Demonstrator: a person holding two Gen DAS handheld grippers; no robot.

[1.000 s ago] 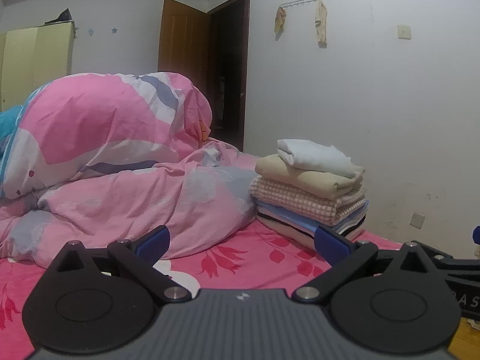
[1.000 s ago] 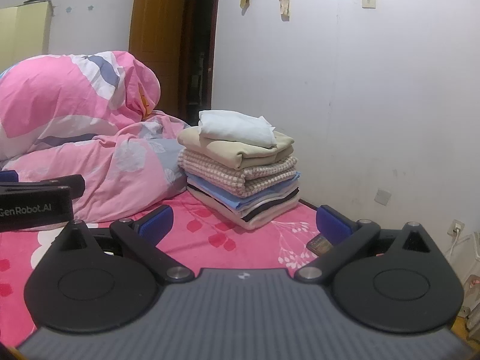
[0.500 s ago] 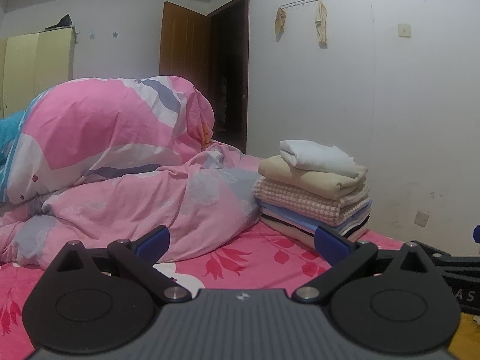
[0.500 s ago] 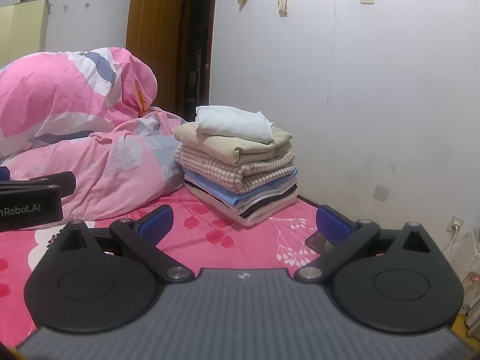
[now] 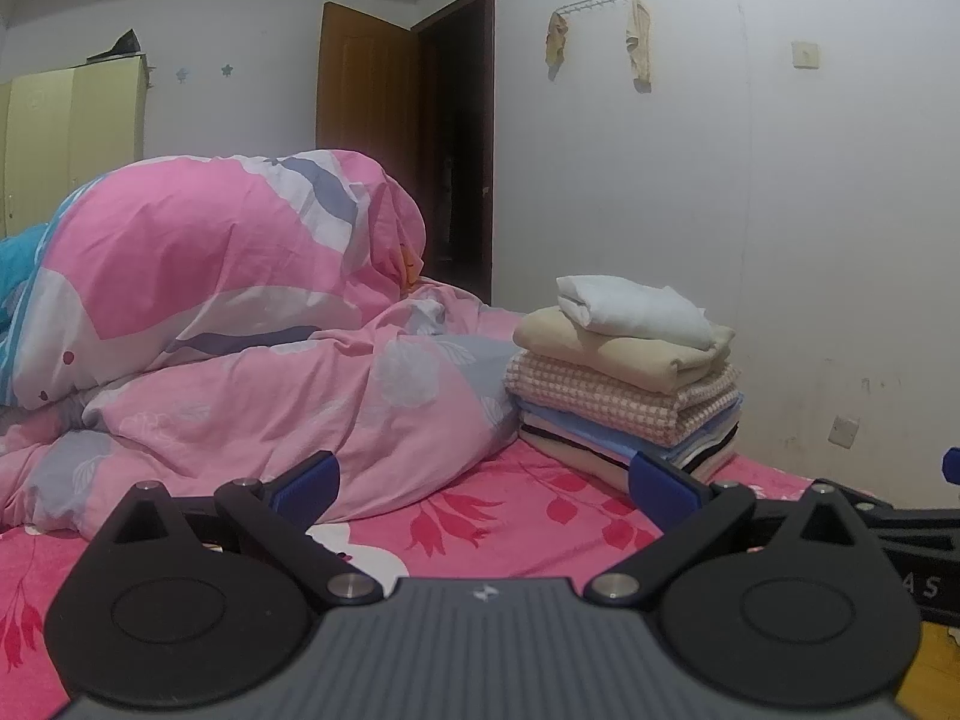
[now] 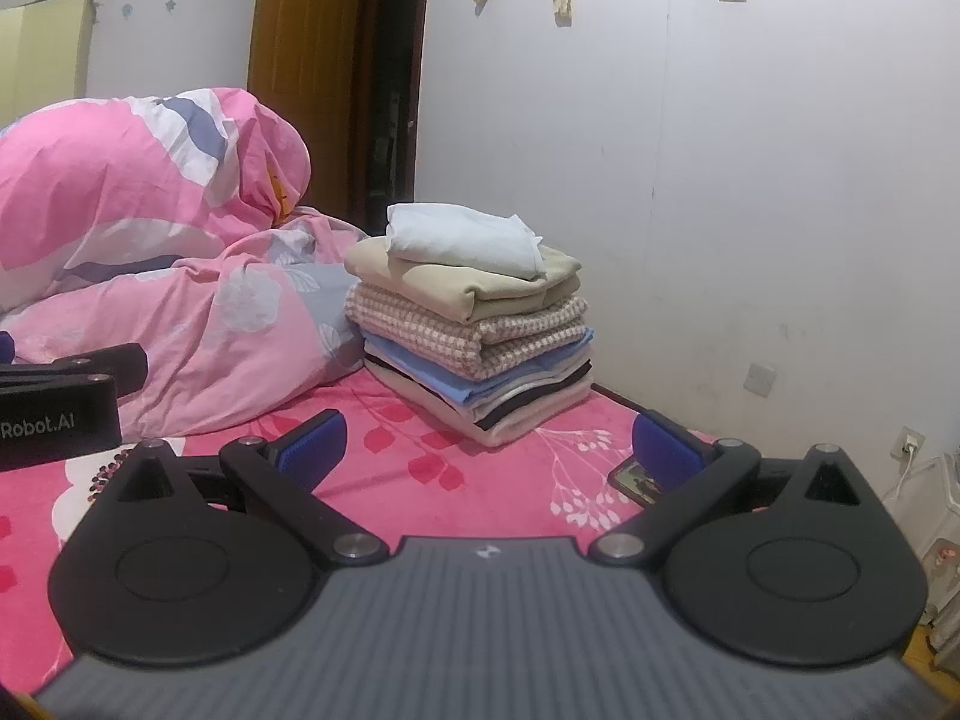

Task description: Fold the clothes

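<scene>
Both hand-held grippers idling released above the bed.
The left hand-held gripper (image 5: 480, 483) and right hand-held gripper (image 6: 487, 441) are hanging spread wide, grasping nothing. The stack of folded clothes (image 6: 471, 324) is sitting on the pink bed sheet (image 6: 420, 456), beside the heaped duvet (image 5: 240, 324), near the wall.

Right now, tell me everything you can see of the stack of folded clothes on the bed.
The stack of folded clothes sits on the pink floral bed sheet, near the white wall. From the top: a small white piece, a beige one, a pink-and-white checked one that looks thick, a light blue one, then thin white, black and cream layers. Folds are neat and edges roughly aligned. The pink duvet presses against its left side. Neither tool touches it.
</scene>
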